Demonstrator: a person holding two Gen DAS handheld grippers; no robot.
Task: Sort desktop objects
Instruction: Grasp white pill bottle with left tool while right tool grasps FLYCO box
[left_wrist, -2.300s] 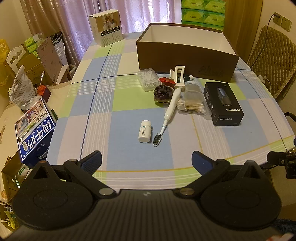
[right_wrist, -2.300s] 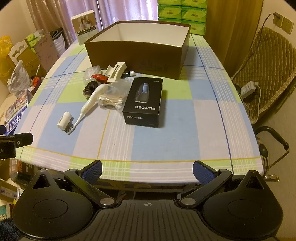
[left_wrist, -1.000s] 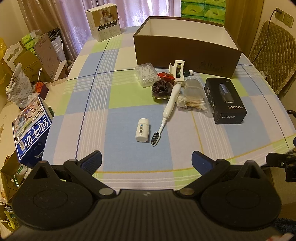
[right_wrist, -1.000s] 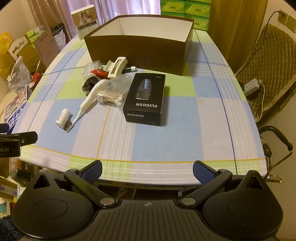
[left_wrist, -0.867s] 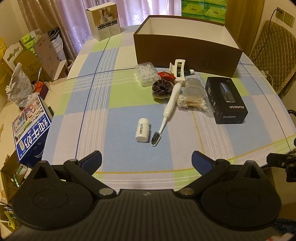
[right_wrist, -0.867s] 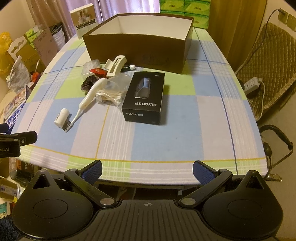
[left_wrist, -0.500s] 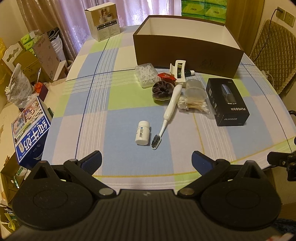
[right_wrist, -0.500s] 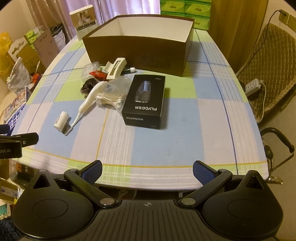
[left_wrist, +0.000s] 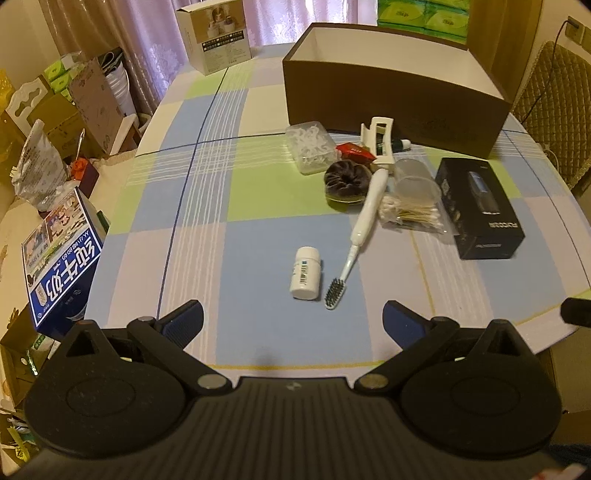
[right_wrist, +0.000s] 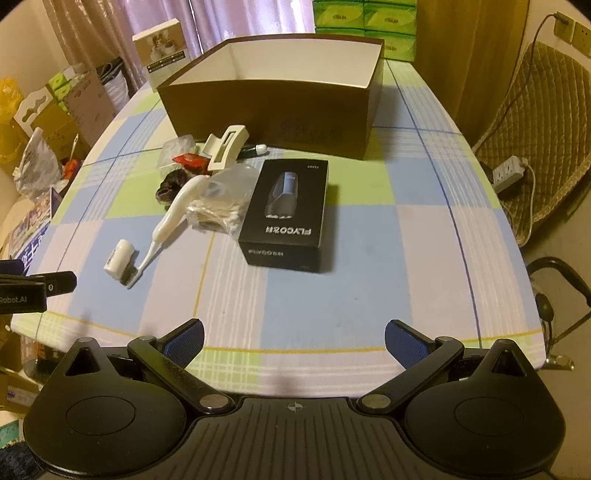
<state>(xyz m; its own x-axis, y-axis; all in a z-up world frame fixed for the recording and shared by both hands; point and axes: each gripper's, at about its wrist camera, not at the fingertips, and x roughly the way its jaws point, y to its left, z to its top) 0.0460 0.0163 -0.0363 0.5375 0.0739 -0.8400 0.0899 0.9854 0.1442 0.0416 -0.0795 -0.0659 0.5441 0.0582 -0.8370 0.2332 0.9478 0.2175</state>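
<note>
Nothing's picked up yet, so this is just the approach. The left gripper (left_wrist: 291, 317) and right gripper (right_wrist: 293, 338) both hang spread wide and empty. The pill bottle (left_wrist: 306, 272) and toothbrush (left_wrist: 360, 225) lie at 12 o'clock of the left one; the brown box (left_wrist: 391, 92) sits beyond. Next I'd guess: lower onto the bottle.

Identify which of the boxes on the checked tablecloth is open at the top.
The large brown box with the white inside, at the far side of the table. The black shaver box lies flat and closed, and the small white carton stands closed.
</note>
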